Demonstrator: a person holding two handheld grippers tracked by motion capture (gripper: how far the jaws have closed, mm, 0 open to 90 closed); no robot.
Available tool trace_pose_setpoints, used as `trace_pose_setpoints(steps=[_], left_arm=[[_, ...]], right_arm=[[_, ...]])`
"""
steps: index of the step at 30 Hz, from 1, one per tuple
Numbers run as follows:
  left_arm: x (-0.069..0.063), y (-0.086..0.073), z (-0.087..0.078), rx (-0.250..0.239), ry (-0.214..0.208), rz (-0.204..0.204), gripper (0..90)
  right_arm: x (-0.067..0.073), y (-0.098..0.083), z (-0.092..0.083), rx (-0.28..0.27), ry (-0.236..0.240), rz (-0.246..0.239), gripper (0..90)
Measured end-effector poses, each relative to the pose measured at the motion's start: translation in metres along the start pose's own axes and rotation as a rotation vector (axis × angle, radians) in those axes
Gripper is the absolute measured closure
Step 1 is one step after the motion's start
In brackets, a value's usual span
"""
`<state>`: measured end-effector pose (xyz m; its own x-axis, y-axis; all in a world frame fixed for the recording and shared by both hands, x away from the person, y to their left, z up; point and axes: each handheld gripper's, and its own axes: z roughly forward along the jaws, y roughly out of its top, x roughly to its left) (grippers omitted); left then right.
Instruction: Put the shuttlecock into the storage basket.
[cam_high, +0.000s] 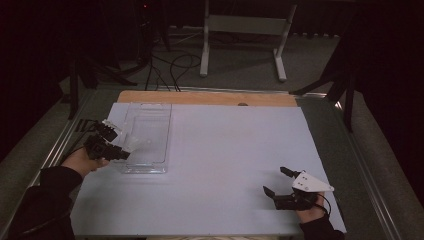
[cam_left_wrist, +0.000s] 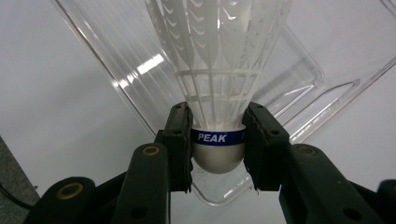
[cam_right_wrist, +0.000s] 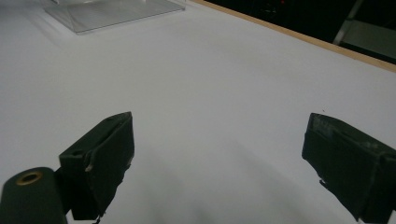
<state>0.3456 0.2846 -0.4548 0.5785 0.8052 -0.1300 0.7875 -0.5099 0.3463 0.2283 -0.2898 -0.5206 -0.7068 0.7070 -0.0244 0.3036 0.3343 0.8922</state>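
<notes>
So the left gripper (cam_left_wrist: 218, 140) has its two black jaws clamped on the rounded white cork base of a white feathered shuttlecock with a blue "PEAK" band (cam_left_wrist: 218, 93), pads pressing right on that band from either side, and the feather skirt fans out straight ahead of the jaws over a clear rectangular plastic tray (cam_left_wrist: 303, 88) that sits just beyond and under them on the white table sheet (cam_high: 225, 150). Over on the other side, well apart from the tray, the right gripper (cam_right_wrist: 219, 163) rests low on the sheet with its jaws spread wide and just bare sheet between them.
</notes>
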Motion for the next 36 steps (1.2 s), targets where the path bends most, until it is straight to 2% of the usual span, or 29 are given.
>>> trace_pose_setpoints(steps=[9, 11, 14, 20, 25, 27, 29, 30, 31, 32, 33, 36], left_arm=[[-0.002, 0.004, -0.005, 0.003, 0.029, -0.023, 62.5], [-0.003, 0.005, -0.005, 0.006, 0.023, -0.027, 58.2], [-0.006, 0.007, -0.007, 0.003, 0.042, -0.027, 49.5], [-0.010, 0.009, -0.011, -0.007, 0.063, -0.026, 38.4], [-0.013, 0.010, -0.016, -0.019, 0.083, -0.032, 23.6], [-0.015, 0.011, -0.017, -0.020, 0.068, -0.029, 15.2], [-0.015, 0.010, -0.018, -0.026, 0.028, -0.008, 13.1], [-0.016, 0.009, -0.018, -0.032, 0.024, 0.012, 8.7], [-0.017, 0.009, -0.018, -0.034, 0.023, 0.020, 7.9], [-0.017, 0.009, -0.018, -0.033, 0.012, 0.020, 6.8], [-0.017, 0.009, -0.017, -0.030, -0.007, 0.028, 1.7], [-0.019, 0.009, -0.018, -0.050, -0.011, 0.031, 0.0]], right_arm=[[0.000, 0.000, 0.000, -0.002, -0.001, 0.000, 9.3], [0.000, 0.000, -0.001, -0.002, -0.001, 0.002, 9.3], [0.000, 0.000, -0.001, -0.004, -0.001, 0.000, 9.3], [0.000, 0.000, -0.001, -0.005, -0.004, 0.002, 9.3], [0.000, 0.001, -0.001, -0.007, -0.009, 0.000, 9.3], [-0.001, 0.001, -0.001, -0.007, -0.009, 0.000, 9.3], [0.000, 0.001, -0.001, -0.007, -0.011, 0.000, 9.3], [-0.001, 0.001, -0.001, -0.006, -0.010, -0.001, 9.3], [0.000, 0.001, -0.001, -0.006, -0.010, 0.000, 9.3], [0.000, 0.001, -0.001, -0.006, -0.011, 0.000, 9.3], [0.000, 0.001, -0.001, -0.006, -0.010, 0.001, 9.3], [-0.001, 0.000, -0.001, -0.006, -0.010, 0.000, 9.3]])
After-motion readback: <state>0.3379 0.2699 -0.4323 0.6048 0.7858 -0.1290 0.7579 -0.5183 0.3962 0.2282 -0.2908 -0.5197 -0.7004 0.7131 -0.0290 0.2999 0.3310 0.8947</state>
